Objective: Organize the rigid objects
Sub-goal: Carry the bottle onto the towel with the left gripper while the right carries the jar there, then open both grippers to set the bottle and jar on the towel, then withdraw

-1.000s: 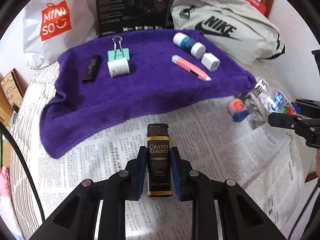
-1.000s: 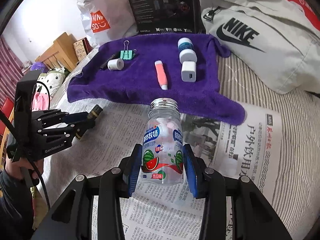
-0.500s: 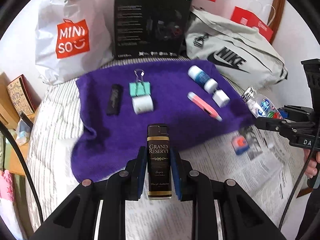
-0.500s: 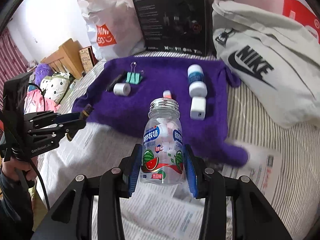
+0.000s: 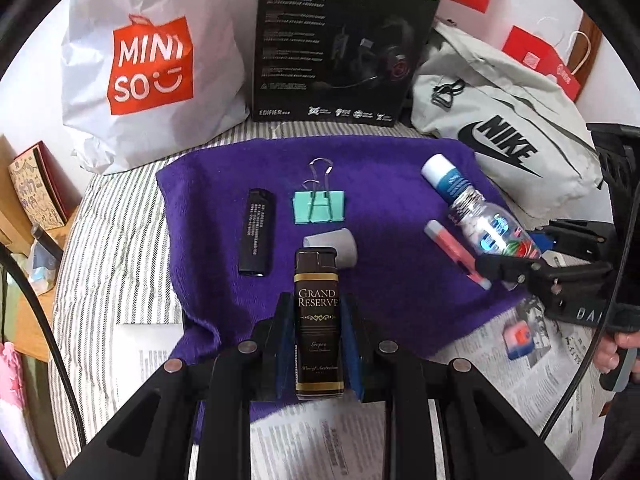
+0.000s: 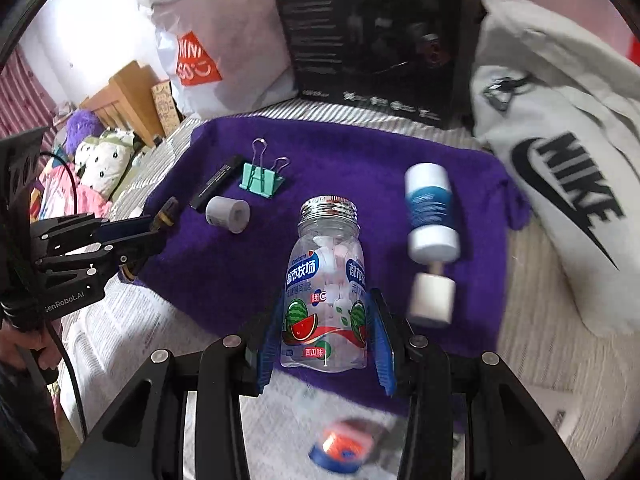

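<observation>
**Purple towel, both claws loaded**

Purple towel (image 5: 392, 216) fills the middle of the bed, and both hands are over it with something clamped. The left gripper (image 5: 318, 344) has its blue pads pressed tight on a black-and-gold lighter (image 5: 318, 320), label facing up, hanging over the towel's near edge. The right gripper (image 6: 326, 344) is squeezed onto a clear candy bottle (image 6: 326, 280), watermelon print, capless threaded neck pointing away, over the near middle of the towel.

From the left camera, the towel's row reads clearly: a black stick (image 5: 257, 238) at left, a mint binder clip (image 5: 319, 206) beside it, a white roll (image 5: 340, 246) just ahead of the lighter, a pink pen (image 5: 448, 246) to the right and a blue-and-white tube (image 5: 446, 180) behind it. That same view catches the other claw from the side, bottle slanting across the pen.

Switch to the right camera and the pen is gone, hidden behind the bottle. In exchange it shows a white cube (image 6: 432, 294) just below the tube, which the left camera cannot see. It also picks up an orange-and-blue cap (image 6: 340, 446) on the newspaper (image 6: 132, 328) below the claw, blurred here; the left view has it on the newspaper off the towel's right corner. Off at left, the left claw appears in profile with the lighter poking out.

Behind everything: a Miniso bag (image 5: 148, 64), a black box (image 5: 340, 40) and a grey Nike bag (image 5: 504, 136).
</observation>
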The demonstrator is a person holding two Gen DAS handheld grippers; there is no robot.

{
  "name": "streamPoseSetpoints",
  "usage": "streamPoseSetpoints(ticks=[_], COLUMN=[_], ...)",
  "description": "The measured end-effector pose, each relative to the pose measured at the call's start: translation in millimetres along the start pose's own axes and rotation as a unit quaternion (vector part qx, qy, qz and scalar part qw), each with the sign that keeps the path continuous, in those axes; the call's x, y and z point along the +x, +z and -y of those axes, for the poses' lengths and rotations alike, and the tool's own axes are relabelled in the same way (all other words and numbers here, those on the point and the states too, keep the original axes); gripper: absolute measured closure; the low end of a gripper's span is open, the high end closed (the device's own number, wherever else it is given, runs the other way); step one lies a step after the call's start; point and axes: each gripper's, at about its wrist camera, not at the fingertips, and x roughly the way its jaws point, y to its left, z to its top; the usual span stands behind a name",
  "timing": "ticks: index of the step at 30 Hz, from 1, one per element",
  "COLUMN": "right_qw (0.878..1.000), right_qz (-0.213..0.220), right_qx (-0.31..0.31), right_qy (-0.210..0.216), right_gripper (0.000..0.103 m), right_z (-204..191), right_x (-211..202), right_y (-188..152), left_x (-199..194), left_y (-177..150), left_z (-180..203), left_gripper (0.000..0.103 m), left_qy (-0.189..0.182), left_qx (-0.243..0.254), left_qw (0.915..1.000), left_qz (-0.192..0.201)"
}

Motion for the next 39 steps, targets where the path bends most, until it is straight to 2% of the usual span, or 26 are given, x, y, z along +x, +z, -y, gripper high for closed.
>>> streamPoseSetpoints(ticks=[11, 23, 26, 27, 29, 31, 33, 36, 39], right_qw=[0.999, 0.996, 0.996, 0.996, 0.996, 0.997, 0.998, 0.998, 0.999], right_qz=[-0.040, -0.045, -0.045, -0.046, -0.046, -0.042, -0.046, -0.046, -0.028], right_qx=[-0.037, -0.074, -0.076, -0.077, -0.073, -0.061, -0.048, -0.031, -0.019], right_qy=[-0.003, -0.030, -0.024, -0.018, 0.005, 0.024, 0.024, 0.024, 0.020], right_gripper=[0.062, 0.062, 0.061, 0.060, 0.048, 0.041, 0.041, 0.041, 0.041], right_z=[-22.3, -31.5, -28.8, -27.8, -25.7, -23.8, -22.9, -19.6, -17.3], right_x=[43.4, 53.1, 52.7, 52.5, 53.0, 53.1, 51.1, 40.6, 17.6], right_y=[1.5, 3.3, 3.4, 3.4, 4.4, 4.9, 4.9, 1.0, -4.0], left_x=[29.4, 41.9, 41.8, 42.0, 41.3, 39.0, 37.4, 31.5, 15.2], left_y=[-2.7, -6.2, -7.7, -7.7, -8.4, -10.5, -13.4, -17.3, -21.7], left_z=[-14.2, -4.7, -3.1, -2.8, -4.3, -4.9, -0.2, 1.1, -2.7], left_gripper=[0.080, 0.080, 0.080, 0.079, 0.075, 0.067, 0.056, 0.049, 0.049], left_qy=[0.009, 0.023, 0.027, 0.025, 0.016, 0.003, 0.004, 0.024, 0.021], left_qx=[-0.016, 0.000, 0.001, 0.000, -0.008, -0.013, 0.000, -0.003, -0.026], left_qw=[0.9994, 0.9991, 0.9991, 0.9991, 0.9993, 0.9993, 0.9992, 0.9991, 0.9991], left_qz=[-0.028, -0.035, -0.033, -0.033, -0.034, -0.035, -0.040, -0.035, -0.028])
